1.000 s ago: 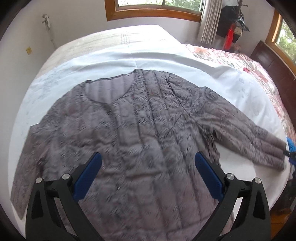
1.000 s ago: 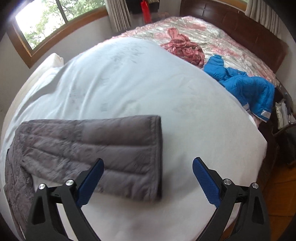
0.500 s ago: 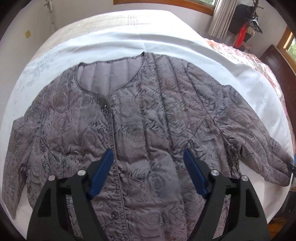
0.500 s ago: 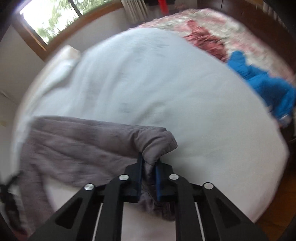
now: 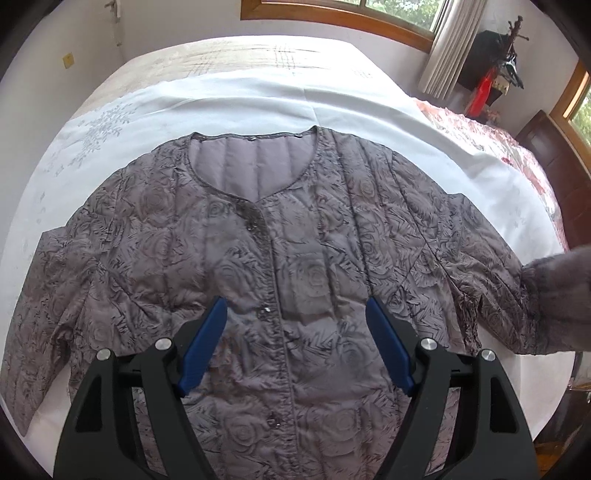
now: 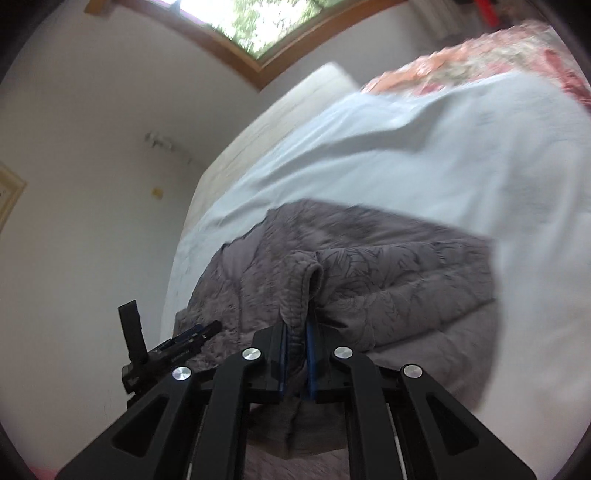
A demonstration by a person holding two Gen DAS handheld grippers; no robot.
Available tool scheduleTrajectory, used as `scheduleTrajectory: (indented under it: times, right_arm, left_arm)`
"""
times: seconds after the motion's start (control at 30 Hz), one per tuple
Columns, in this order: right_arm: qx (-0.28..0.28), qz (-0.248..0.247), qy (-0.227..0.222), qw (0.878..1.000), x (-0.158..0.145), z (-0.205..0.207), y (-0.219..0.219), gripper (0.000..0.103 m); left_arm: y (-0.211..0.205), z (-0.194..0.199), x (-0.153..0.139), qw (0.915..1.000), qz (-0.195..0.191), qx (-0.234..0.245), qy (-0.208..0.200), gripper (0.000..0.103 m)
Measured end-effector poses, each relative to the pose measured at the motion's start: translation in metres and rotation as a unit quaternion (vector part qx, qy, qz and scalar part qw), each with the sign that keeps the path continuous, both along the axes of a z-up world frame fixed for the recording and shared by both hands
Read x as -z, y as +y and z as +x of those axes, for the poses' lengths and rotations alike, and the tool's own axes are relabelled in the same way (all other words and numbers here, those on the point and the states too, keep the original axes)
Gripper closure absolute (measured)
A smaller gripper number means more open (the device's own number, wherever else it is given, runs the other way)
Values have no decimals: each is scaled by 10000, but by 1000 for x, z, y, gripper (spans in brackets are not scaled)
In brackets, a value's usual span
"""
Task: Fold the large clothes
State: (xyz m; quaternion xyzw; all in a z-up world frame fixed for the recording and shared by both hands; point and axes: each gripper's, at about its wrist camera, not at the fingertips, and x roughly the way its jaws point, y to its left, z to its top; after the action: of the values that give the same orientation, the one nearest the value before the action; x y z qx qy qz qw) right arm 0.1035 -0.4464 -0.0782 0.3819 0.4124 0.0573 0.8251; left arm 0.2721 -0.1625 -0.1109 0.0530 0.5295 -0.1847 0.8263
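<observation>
A grey quilted jacket (image 5: 295, 258) with a rose pattern lies flat, front up and buttoned, on a white sheet (image 5: 258, 96). My left gripper (image 5: 295, 332) hovers open over the jacket's chest and holds nothing. My right gripper (image 6: 296, 332) is shut on the cuff of the jacket's right-hand sleeve (image 6: 369, 266) and holds it lifted and carried inward over the jacket. That raised sleeve end shows blurred at the right edge of the left wrist view (image 5: 554, 295). The other sleeve (image 5: 44, 325) lies spread out at the left.
A floral bedspread (image 5: 498, 147) covers the bed's right side, by a dark wooden headboard (image 5: 554, 177). A white wall (image 6: 92, 147) and a wood-framed window (image 5: 351, 14) stand behind. The left gripper (image 6: 166, 350) shows low left in the right wrist view.
My right gripper closed on the sleeve cuff, lifted it and swung it inward over the jacket. My left gripper closed in over the chest and its jaws narrowed a little.
</observation>
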Motion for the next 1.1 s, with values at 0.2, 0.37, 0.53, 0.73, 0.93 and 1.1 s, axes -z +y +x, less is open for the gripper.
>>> scheduleTrajectory:
  times: [0.2,0.37,0.53,0.73,0.93,1.1]
  right_arm:
    - [-445,-89,363,9983,37,74,51,93]
    - [-612,-213,797,9947,81,104,75,93]
    - [-803,41,822,9934,100,111,78,83]
    - [-615,98,336,9975,64,64,49,73]
    - [182,-941,611,9935,48,0,1,73]
    - [704,-877,711,9911,57,-32,-30,73]
  left_arm:
    - [17,8,5,9999,-31,-124,16,26]
    - [24,14,13,9998,-39,-158,125,25]
    - [16,11,20,9993,-219,57,291,21]
    - [-17,-4,27,9907,-942,611,768,16]
    - [-74,-12,57,9820,-927,950,1344,24]
    - [-96,-16,55,9799,-1004,1142,1290,84]
